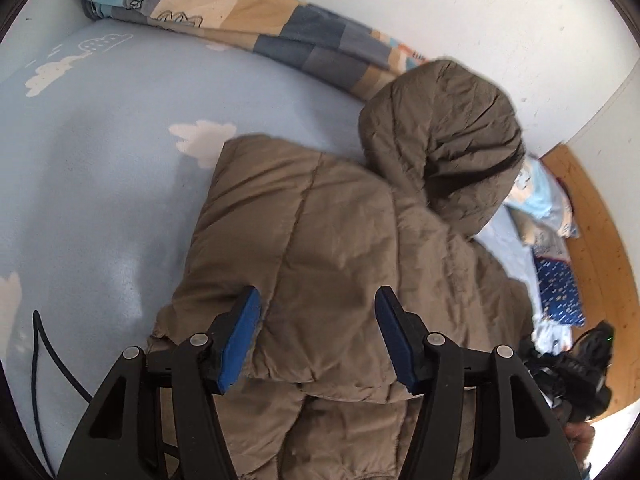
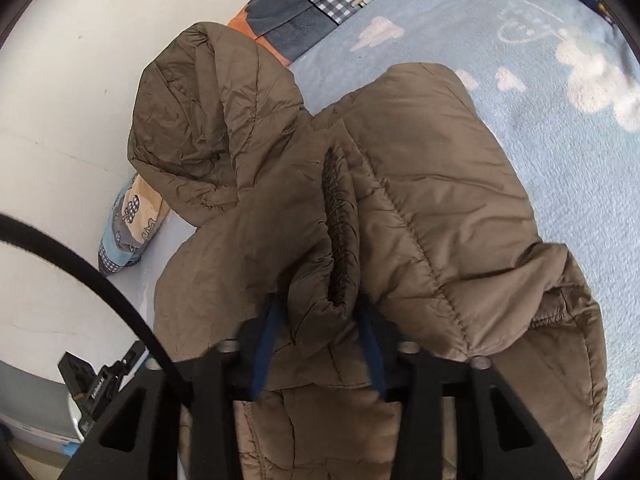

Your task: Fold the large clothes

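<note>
A brown quilted jacket (image 1: 320,232) lies on the light blue bed sheet (image 1: 100,160), folded in on itself, with its hood (image 1: 444,136) propped against the white wall. My left gripper (image 1: 318,296) hovers open just over the jacket's folded body, nothing between its blue pads (image 1: 240,340). In the right wrist view the jacket (image 2: 460,208) fills the middle, hood (image 2: 212,120) at upper left. My right gripper (image 2: 318,316) is shut on a bunched sleeve end with a dark ribbed cuff (image 2: 340,232); the fabric hides most of its pads.
A patchwork quilt (image 1: 248,12) runs along the wall behind the jacket. Pillows (image 1: 548,204) and a dark blue cloth (image 1: 560,296) lie at the bed's right end, beside a wooden floor (image 1: 608,240). A black cable (image 1: 44,344) trails on the sheet at lower left.
</note>
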A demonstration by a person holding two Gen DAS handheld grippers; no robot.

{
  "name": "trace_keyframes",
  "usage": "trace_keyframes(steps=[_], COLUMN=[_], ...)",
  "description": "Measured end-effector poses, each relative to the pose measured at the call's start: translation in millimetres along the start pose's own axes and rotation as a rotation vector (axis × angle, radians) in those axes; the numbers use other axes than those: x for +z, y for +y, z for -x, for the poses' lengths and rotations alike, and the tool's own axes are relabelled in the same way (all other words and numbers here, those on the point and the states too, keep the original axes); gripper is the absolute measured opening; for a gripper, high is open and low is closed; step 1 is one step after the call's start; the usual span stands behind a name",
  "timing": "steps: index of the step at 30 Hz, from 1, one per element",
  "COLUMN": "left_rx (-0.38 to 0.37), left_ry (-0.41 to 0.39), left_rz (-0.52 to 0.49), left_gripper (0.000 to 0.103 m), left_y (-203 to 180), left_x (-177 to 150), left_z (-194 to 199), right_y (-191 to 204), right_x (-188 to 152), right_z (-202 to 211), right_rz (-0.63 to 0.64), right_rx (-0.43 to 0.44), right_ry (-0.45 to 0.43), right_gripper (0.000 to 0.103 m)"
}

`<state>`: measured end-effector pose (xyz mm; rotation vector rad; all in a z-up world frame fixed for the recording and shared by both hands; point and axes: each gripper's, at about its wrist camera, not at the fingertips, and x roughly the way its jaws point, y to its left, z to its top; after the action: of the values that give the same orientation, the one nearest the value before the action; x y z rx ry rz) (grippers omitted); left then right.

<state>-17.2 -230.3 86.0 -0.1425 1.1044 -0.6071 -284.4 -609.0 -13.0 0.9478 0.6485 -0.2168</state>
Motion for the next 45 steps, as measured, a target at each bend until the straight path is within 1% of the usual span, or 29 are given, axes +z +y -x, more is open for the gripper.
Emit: trace_keyframes(steps=[2, 5, 8, 9, 11, 13, 14, 17, 18, 19, 20, 22, 23, 24, 26, 29, 32, 34, 35, 38, 40, 42, 45], left_rx=[0.026, 0.031, 0.049, 0.06, 0.091, 0.109, 0.111, 0.124, 0.13, 0.139, 0.151, 0.167, 0.167, 0.167, 0.162, 0.185, 0.2, 0.208, 0.21, 0.207, 0.2, 0.204, 0.196], left_ry=[0.023, 0.035, 0.051, 0.056, 0.048, 0.042, 0.035, -0.006, -0.039, -0.08, -0.122, -0.19, -0.203, -0.197, -0.177, -0.125, -0.075, -0.068, -0.06, -0.031, -0.02, -0.027, -0.044], left_rz=[-0.024, -0.045, -0.068, -0.088, -0.124, -0.152, -0.159, -0.175, -0.189, -0.208, -0.229, -0.264, -0.283, -0.295, -0.301, -0.299, -0.299, -0.296, -0.296, -0.281, -0.271, -0.272, -0.261], left_gripper=[0.059, 0.058, 0.059, 0.059, 0.059, 0.059, 0.059, 0.059, 0.059, 0.059, 0.059, 0.059, 0.059, 0.059, 0.059, 0.059, 0.059, 0.064, 0.065, 0.069, 0.069, 0.069, 0.069], left_y=[-0.3, -1.9, -5.8, -8.7, -13.4, -17.0, -17.6, -20.2, -24.1, -27.6, -32.1, -40.6, -45.3, -48.5, -52.3, -51.1, -47.2, -45.3, -44.5, -40.3, -37.9, -38.4, -36.6], left_x=[-4.6, -8.0, -13.0, -16.1, -19.6, -21.4, -21.3, -18.5, -15.9, -14.8, -13.3, -12.8, -13.4, -14.5, -15.8, -19.2, -22.8, -23.6, -22.9, -20.6, -21.2, -21.9, -21.7], left_z=[-5.9, -7.4, -12.9, -16.2, -17.9, -17.8, -15.6, -2.5, 4.6, 13.0, 19.5, 28.7, 29.5, 26.8, 17.4, -1.0, -16.2, -20.1, -21.9, -28.0, -32.0, -32.8, -30.8], right_y=[5.4, 10.3, 9.4, 7.8, -0.1, -6.6, -6.9, -2.2, 0.7, 5.0, 9.7, 21.3, 27.8, 35.9, 50.0, 65.8, 72.6, 72.6, 72.4, 60.6, 50.6, 45.1, 47.3], right_x=[-0.8, -0.3, 2.4, 2.9, 2.7, 0.9, 1.2, 2.7, 2.9, 2.9, 2.3, 1.0, 0.2, -1.2, -3.6, -8.5, -9.5, -9.2, -8.6, -7.0, -5.2, -5.9, -8.0], right_z=[0.5, 4.1, 8.8, 7.7, 2.9, -6.9, -7.1, 3.5, 10.2, 17.2, 24.2, 42.0, 47.5, 51.9, 49.1, 31.6, 4.7, -10.9, -18.9, -35.7, -45.8, -50.3, -52.7], right_rz=[0.033, 0.076, 0.083, 0.095, 0.083, 0.082, 0.087, 0.091, 0.1, 0.119, 0.142, 0.191, 0.218, 0.253, 0.319, 0.377, 0.385, 0.391, 0.393, 0.357, 0.325, 0.31, 0.317], right_rx=[-0.021, -0.062, -0.115, -0.147, -0.178, -0.184, -0.188, -0.2, -0.215, -0.241, -0.274, -0.343, -0.356, -0.35, -0.328, -0.285, -0.288, -0.324, -0.337, -0.342, -0.325, -0.32, -0.333], right_ry=[-0.017, -0.044, -0.063, -0.061, -0.043, -0.005, -0.008, -0.009, -0.027, -0.056, -0.092, -0.196, -0.241, -0.283, -0.302, -0.264, -0.199, -0.172, -0.158, -0.108, -0.071, -0.058, -0.054], right_gripper=[0.019, 0.017, 0.017, 0.017, 0.017, 0.018, 0.019, 0.028, 0.033, 0.035, 0.035, 0.035, 0.035, 0.036, 0.035, 0.035, 0.035, 0.035, 0.035, 0.035, 0.035, 0.036, 0.036])
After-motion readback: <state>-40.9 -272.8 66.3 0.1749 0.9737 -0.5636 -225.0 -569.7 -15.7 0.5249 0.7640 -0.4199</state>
